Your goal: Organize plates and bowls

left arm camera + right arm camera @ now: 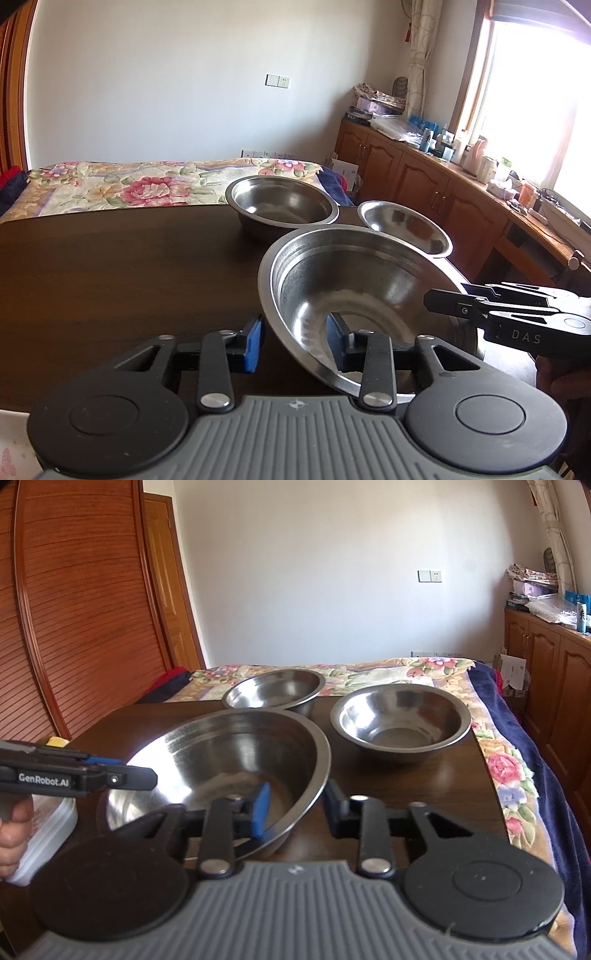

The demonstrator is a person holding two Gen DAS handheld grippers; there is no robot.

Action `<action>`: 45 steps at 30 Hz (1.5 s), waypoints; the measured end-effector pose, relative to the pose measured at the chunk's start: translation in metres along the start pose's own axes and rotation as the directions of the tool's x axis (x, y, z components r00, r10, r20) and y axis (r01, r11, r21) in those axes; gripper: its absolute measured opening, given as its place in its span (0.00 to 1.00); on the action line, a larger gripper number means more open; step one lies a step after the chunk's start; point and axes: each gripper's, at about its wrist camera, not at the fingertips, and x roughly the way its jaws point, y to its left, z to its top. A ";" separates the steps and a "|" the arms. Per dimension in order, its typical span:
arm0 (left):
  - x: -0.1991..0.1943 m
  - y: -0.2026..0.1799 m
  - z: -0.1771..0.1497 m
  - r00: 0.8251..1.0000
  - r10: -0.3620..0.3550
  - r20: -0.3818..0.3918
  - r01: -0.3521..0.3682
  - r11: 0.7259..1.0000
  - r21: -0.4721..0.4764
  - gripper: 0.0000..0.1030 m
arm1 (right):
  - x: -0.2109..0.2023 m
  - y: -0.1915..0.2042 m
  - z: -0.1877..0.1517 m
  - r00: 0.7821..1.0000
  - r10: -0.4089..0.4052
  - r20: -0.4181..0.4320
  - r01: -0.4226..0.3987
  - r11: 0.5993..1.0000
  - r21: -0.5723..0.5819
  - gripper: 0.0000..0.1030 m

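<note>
Here we had both grippers straddling the large bowl's [354, 295] rim: left gripper [295, 341] at its left edge, right gripper [295, 808] at its right; jaws part-open, neither visibly clamped; the bowl lay on the table [110, 277].

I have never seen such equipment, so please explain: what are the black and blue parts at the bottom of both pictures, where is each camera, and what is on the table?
They are hand-held grippers; each carries a camera looking along its two blue-padded fingers. One picture comes from the left gripper, the other from the right gripper. On the dark table are three steel bowls: a large bowl, a far bowl and a smaller bowl. Both grippers are open, each straddling the large bowl's rim from opposite sides, not squeezing yet.
</note>
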 end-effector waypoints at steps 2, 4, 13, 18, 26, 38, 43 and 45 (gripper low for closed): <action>-0.001 0.000 0.000 1.000 0.001 -0.002 -0.001 1.000 0.000 0.32 | 0.001 0.000 0.000 1.000 -0.003 0.001 0.003 1.000 -0.001 0.30; -0.002 0.000 -0.001 1.000 0.003 -0.003 -0.003 1.000 0.002 0.27 | 0.001 0.001 0.000 1.000 -0.009 0.004 0.009 1.000 0.002 0.29; -0.023 0.002 -0.007 1.000 -0.015 0.009 0.015 1.000 -0.004 0.26 | -0.013 0.012 -0.002 1.000 -0.009 0.003 0.009 1.000 -0.003 0.29; -0.039 0.003 -0.014 1.000 -0.027 0.016 0.027 1.000 -0.001 0.26 | -0.023 0.021 -0.005 1.000 -0.007 0.005 0.007 1.000 -0.003 0.29; -0.061 0.002 -0.031 0.999 -0.028 0.017 0.028 0.999 0.016 0.26 | -0.038 0.039 -0.018 1.000 -0.010 -0.001 0.010 1.000 -0.010 0.29; -0.088 0.000 -0.060 0.999 -0.041 0.000 0.041 0.998 0.038 0.26 | -0.062 0.060 -0.039 1.000 -0.013 -0.015 0.013 1.000 -0.004 0.29; -0.095 0.002 -0.069 0.999 -0.042 -0.002 0.042 0.998 0.041 0.27 | -0.066 0.065 -0.044 1.000 -0.016 -0.021 0.016 1.000 -0.009 0.29; -0.097 0.002 -0.073 0.999 -0.041 -0.004 0.041 0.998 0.040 0.27 | -0.067 0.068 -0.044 1.000 -0.017 -0.022 0.016 1.000 -0.013 0.29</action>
